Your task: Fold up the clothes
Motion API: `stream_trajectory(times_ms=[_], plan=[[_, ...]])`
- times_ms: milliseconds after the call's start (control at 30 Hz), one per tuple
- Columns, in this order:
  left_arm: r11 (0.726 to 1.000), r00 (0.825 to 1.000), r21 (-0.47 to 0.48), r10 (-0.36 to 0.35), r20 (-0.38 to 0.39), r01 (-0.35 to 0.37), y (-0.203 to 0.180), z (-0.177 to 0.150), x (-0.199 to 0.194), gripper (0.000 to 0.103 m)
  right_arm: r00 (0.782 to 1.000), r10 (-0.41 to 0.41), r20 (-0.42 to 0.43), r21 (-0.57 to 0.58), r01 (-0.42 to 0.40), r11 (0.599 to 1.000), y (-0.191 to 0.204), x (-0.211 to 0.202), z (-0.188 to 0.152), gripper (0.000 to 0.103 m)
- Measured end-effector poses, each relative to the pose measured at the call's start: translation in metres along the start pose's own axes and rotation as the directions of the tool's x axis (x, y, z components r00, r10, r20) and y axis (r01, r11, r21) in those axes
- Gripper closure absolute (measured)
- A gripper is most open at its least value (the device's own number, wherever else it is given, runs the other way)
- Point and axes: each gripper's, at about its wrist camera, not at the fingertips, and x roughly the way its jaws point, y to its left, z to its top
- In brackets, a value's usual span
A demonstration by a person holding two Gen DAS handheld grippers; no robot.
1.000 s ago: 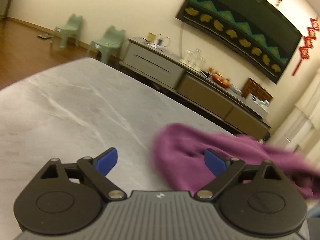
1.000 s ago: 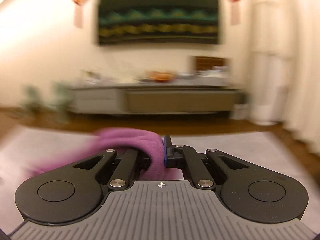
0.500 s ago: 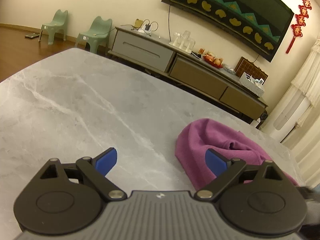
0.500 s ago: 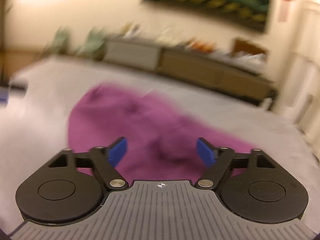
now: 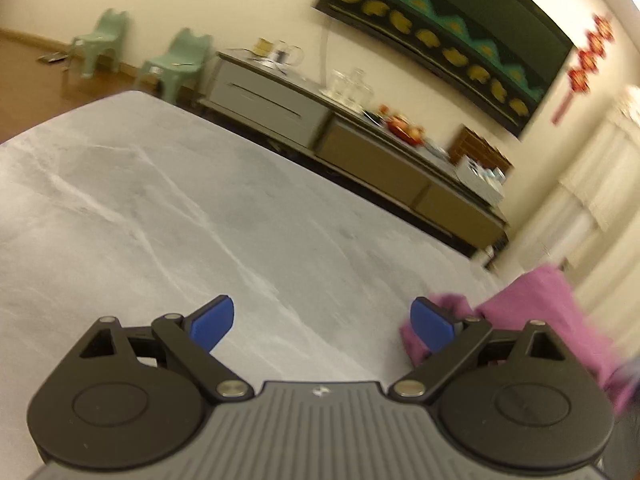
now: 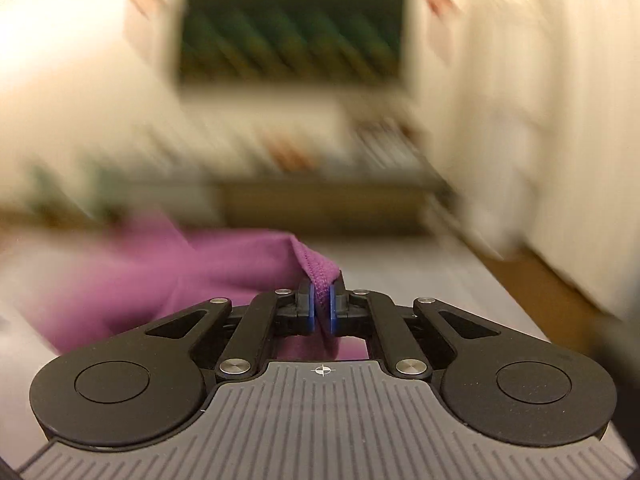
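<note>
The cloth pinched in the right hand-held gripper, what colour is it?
Purple, a plain magenta shade. The cloth shows best in the right wrist view, clamped in the right hand-held gripper.

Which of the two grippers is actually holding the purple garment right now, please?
The right gripper: its pads are shut on the purple garment's stitched edge. The left gripper is open and empty.

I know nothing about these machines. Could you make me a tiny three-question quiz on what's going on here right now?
1. True or false: the right claw is pinching a stitched edge of the purple garment.
2. The left claw is: A) shut on cloth, B) open with nothing between its fingers, C) out of view.
3. Fill in: the garment lies on a grey ____ table.

Key: 1 true; 2 B; 3 marble-patterned.
</note>
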Motion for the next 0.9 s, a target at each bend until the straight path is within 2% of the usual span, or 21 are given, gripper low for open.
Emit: stream_trajectory(times_ms=[33,67,133,167,200,233,400,500,567,600,633,667,700,733,767,800,833,867,900], plan=[[1.000,1.000,0.028,-0.010,-0.009,0.010,-0.007,-0.004,0.001,0.005,0.989,-0.087,-0.121,-0.021,0.085,0.996,-0.009,0.023,-0.023,0.095],[0.998,1.000,0.056,-0.020,-0.018,0.021,-0.014,-0.009,0.003,0.005,0.978,-0.126,-0.167,-0.021,0.124,0.992,-0.015,0.026,-0.042,0.093],[0.990,0.998,0.125,-0.055,-0.037,0.060,-0.031,-0.020,0.007,0.001,0.984,-0.110,-0.144,0.035,0.116,0.993,-0.019,0.013,-0.067,0.068],[0.984,0.996,0.155,-0.075,-0.049,0.082,-0.038,-0.027,0.011,0.000,0.988,-0.084,-0.130,0.027,0.088,0.996,-0.014,0.015,-0.070,0.063],[0.978,0.994,0.183,-0.091,-0.069,0.102,-0.045,-0.034,0.016,0.000,0.991,-0.058,-0.116,0.019,0.061,0.998,-0.008,0.017,-0.072,0.048],[0.970,0.990,0.210,-0.106,-0.088,0.122,-0.053,-0.042,0.022,0.000,0.994,-0.032,-0.103,0.011,0.034,0.999,-0.003,0.019,-0.074,0.038],[0.942,0.979,0.289,-0.129,-0.157,0.171,-0.095,-0.078,0.054,0.000,0.994,0.100,-0.040,-0.036,-0.101,0.994,0.023,0.027,-0.085,0.023],[0.917,0.975,0.356,-0.122,-0.185,0.182,-0.122,-0.099,0.079,0.000,0.984,0.180,-0.005,-0.068,-0.180,0.981,0.038,0.033,-0.091,0.023],[0.884,0.977,0.436,-0.096,-0.188,0.170,-0.141,-0.115,0.099,0.011,0.978,0.206,-0.027,-0.068,-0.207,0.976,0.037,0.038,-0.098,0.023],[0.863,0.977,0.474,-0.097,-0.188,0.177,-0.146,-0.122,0.107,0.036,0.977,0.208,-0.045,-0.073,-0.211,0.975,0.034,0.039,-0.097,0.023],[0.843,0.974,0.501,-0.105,-0.203,0.195,-0.149,-0.127,0.115,0.078,0.979,0.197,-0.061,-0.090,-0.202,0.975,0.034,0.042,-0.098,0.023],[0.838,0.961,0.492,-0.128,-0.244,0.237,-0.150,-0.130,0.123,0.085,0.982,0.175,-0.072,-0.118,-0.183,0.976,0.033,0.046,-0.099,0.023],[0.849,0.962,0.474,-0.129,-0.240,0.232,-0.148,-0.125,0.125,0.088,0.985,0.150,-0.080,-0.150,-0.160,0.976,0.036,0.052,-0.100,0.023],[0.860,0.963,0.456,-0.129,-0.235,0.227,-0.146,-0.120,0.127,0.090,0.986,0.128,-0.104,-0.184,-0.146,0.972,0.045,0.060,-0.096,0.033],[0.872,0.972,0.448,-0.119,-0.201,0.199,-0.141,-0.110,0.123,0.091,0.983,0.122,-0.137,-0.213,-0.149,0.966,0.043,0.068,-0.092,0.044],[0.901,0.982,0.398,-0.122,-0.143,0.170,-0.129,-0.092,0.109,0.092,0.980,0.118,-0.158,-0.228,-0.153,0.962,0.038,0.076,-0.088,0.082],[0.927,0.989,0.346,-0.121,-0.085,0.144,-0.118,-0.073,0.096,0.092,0.979,0.115,-0.169,-0.234,-0.153,0.960,0.033,0.082,-0.083,0.103],[0.949,0.993,0.291,-0.117,-0.026,0.119,-0.106,-0.055,0.081,0.092,0.983,0.110,-0.145,-0.211,-0.139,0.968,0.025,0.082,-0.075,0.102],[0.963,0.992,0.254,-0.109,0.070,0.088,-0.095,-0.036,0.051,0.092,0.991,0.088,-0.105,-0.172,-0.106,0.979,0.012,0.078,-0.068,0.103]])
